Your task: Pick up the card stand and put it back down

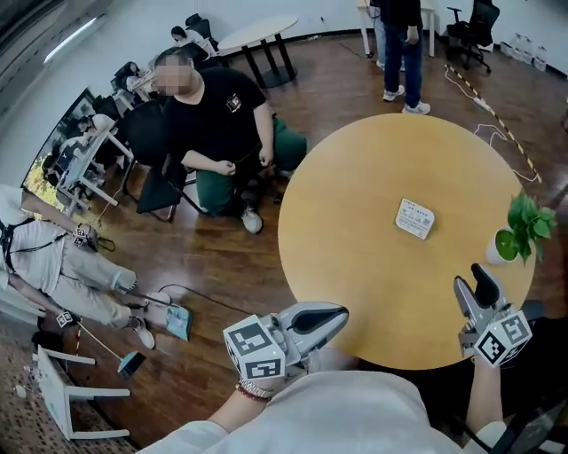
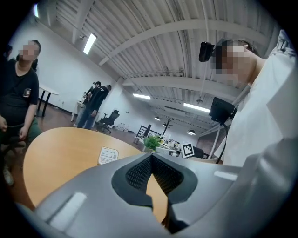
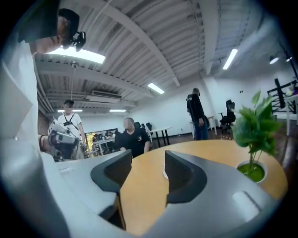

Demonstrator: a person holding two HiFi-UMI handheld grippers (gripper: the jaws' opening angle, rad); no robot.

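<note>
This is a big open office. The floor is dark wood, and the ceiling is white ribbed metal with long strip lights. Near the round wooden counter stand a white table, a black rolling office chair and desks with a screen. A small potted plant stands on the counter. Several people sit or stand about.

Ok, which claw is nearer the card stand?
Right. The right claw is at the table edge right of the card stand; the left claw is farther, at the near left edge.
</note>
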